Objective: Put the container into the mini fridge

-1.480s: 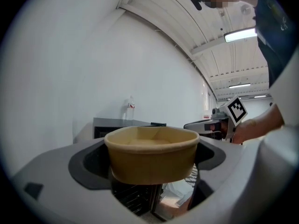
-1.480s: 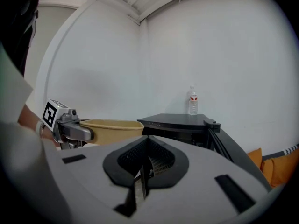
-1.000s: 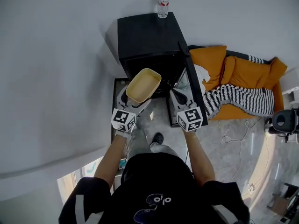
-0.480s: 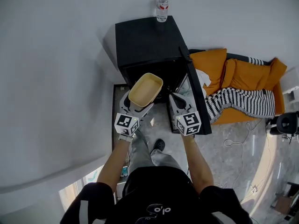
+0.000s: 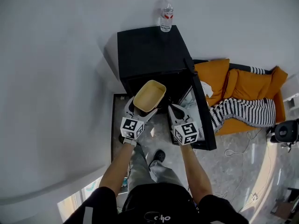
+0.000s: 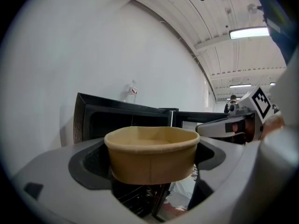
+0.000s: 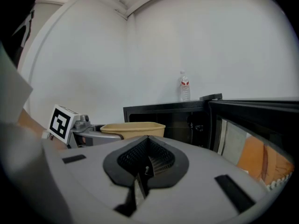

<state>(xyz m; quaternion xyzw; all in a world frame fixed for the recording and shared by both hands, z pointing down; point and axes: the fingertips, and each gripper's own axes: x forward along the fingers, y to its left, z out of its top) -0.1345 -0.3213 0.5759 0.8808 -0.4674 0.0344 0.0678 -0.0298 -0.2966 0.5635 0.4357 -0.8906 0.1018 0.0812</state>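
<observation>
A tan paper container (image 5: 149,96) hangs in front of the open black mini fridge (image 5: 149,50), and my left gripper (image 5: 143,107) is shut on its sides. In the left gripper view the container (image 6: 152,155) sits upright and empty between the wide-set jaws, with the fridge's dark opening (image 6: 121,120) behind it. My right gripper (image 5: 175,109) hovers just right of the container, jaws together and empty. In the right gripper view its tips (image 7: 147,146) point at the fridge interior (image 7: 180,122), with the container (image 7: 133,129) at the left. The fridge door (image 5: 202,111) stands swung out to the right.
A water bottle (image 5: 167,17) stands on the fridge's top at the back. An orange sofa (image 5: 243,85) with a striped blanket (image 5: 240,108) lies right of the door. A dark mat (image 5: 117,125) lies on the floor left of the fridge. White wall behind.
Both grippers and the container have sunk and moved closer to the fridge's opening. The grip on the container is unchanged.
</observation>
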